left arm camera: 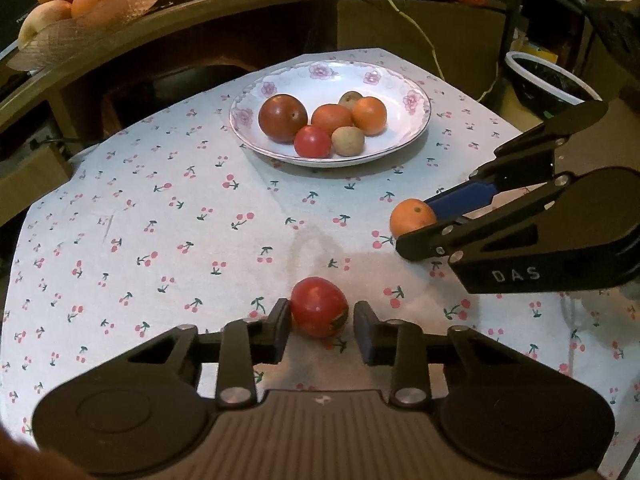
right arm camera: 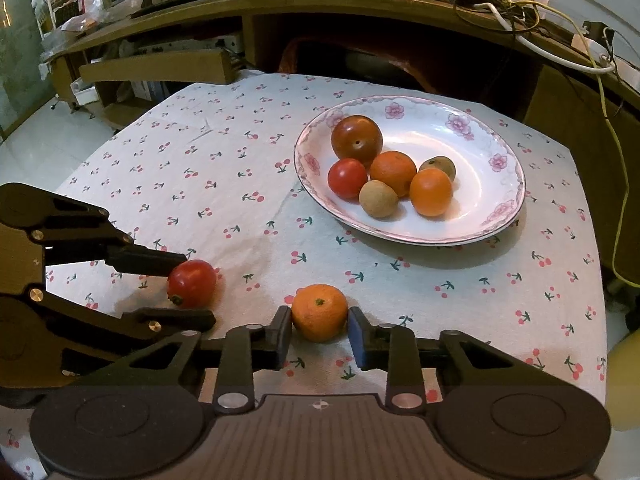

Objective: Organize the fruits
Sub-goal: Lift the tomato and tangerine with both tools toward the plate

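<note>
Tomato (left arm camera: 319, 307) between left gripper (left arm camera: 322, 330) fingers – right view: mandarin (right arm camera: 319, 312)

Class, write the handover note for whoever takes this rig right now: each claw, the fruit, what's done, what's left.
Left claw: open, fingers either side of the tomato on the tablecloth, not clamped.
Right claw: open around the mandarin, pads close to its sides; contact unclear.
Done: six fruits already sit in the floral plate.
Left: close on both fruits, lift, place them in the plate.
</note>
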{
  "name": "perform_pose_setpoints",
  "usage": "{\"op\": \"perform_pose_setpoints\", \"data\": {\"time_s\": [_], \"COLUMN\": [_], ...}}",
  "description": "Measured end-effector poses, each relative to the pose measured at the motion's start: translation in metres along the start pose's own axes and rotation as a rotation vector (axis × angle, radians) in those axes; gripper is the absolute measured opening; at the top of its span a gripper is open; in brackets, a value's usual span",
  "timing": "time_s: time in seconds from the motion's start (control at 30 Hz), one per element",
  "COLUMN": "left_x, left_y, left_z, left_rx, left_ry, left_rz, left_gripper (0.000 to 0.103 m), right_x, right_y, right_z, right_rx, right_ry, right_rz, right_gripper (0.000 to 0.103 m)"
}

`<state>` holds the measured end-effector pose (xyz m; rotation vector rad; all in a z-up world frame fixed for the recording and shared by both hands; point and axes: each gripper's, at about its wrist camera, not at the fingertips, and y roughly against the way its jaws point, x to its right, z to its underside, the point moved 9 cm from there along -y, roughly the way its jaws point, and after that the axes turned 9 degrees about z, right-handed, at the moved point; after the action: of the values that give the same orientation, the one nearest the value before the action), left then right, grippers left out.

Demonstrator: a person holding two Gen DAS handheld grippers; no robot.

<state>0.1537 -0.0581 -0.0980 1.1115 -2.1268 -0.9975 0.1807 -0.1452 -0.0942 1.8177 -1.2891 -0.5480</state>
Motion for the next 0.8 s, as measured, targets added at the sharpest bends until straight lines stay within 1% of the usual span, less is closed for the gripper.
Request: {"op": "perform_pose_setpoints", "data": {"time_s": [0.13,0.3,0.63,0.8], "left_x": [-0.001,0.0,0.0,-0.001], "left_y": [-0.002,-0.002,0.001,0.0], "left_z": [-0.003,-0.006,-0.015,-0.015], "left_rx": [-0.011,-0.015,0.006,0.004], "left_ry": [0.007,0.0,-0.009,-0.014], "left_rz": [-0.01,-0.025,-0.038,-0.037], "left_gripper": [0.035,0.035,0.035,0.035], "right_x": [-0.001,0.0,0.004,0.004], "right_y": [0.001,0.001,0.005,0.006], "right_z": [-0.001,-0.001,-0.004,-0.006], "right_rx": [-0.001,-0.001,0.016,0.021], "right_ry": [0.003,0.002,-0.009,-0.013], "right_rz": [0.005,0.007,0.014,0.017], "right_gripper": [0.03,0.029,0.029,0.029]}}
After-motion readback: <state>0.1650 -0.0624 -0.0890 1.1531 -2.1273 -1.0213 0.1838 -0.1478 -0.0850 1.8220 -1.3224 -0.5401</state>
